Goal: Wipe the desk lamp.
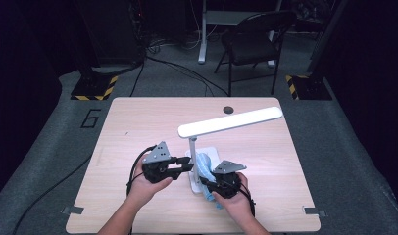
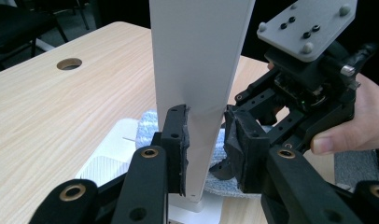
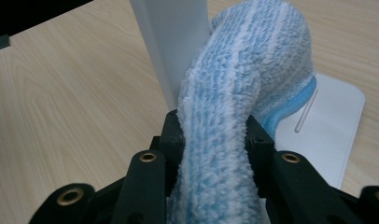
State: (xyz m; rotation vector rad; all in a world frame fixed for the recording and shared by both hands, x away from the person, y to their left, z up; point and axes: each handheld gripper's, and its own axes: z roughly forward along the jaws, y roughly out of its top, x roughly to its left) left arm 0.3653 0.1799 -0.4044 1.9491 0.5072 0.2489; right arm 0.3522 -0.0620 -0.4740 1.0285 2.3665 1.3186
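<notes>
Blue and white fluffy cloth [image 3: 243, 93] is pinched in the right gripper [image 3: 214, 135], and the white lamp post [image 2: 197, 70] is pinched in the left gripper [image 2: 206, 140].

White lamp [image 1: 230, 121] stands on its flat base [image 1: 211, 154] near the middle of the wooden table [image 1: 138, 122], with its long head sticking out to the right. In the left gripper view, the two black jaws squeeze the post low down, one on each side, just above the base. In the right gripper view, the jaws are shut tight on the cloth, which bends up and over and leans on the post, above the base. In the high view, the left hand [image 1: 147, 188] comes at the post from the left and the right hand [image 1: 234, 200] sits just right of the base. Both forearms reach in from the bottom edge, and the two grippers are close together.
</notes>
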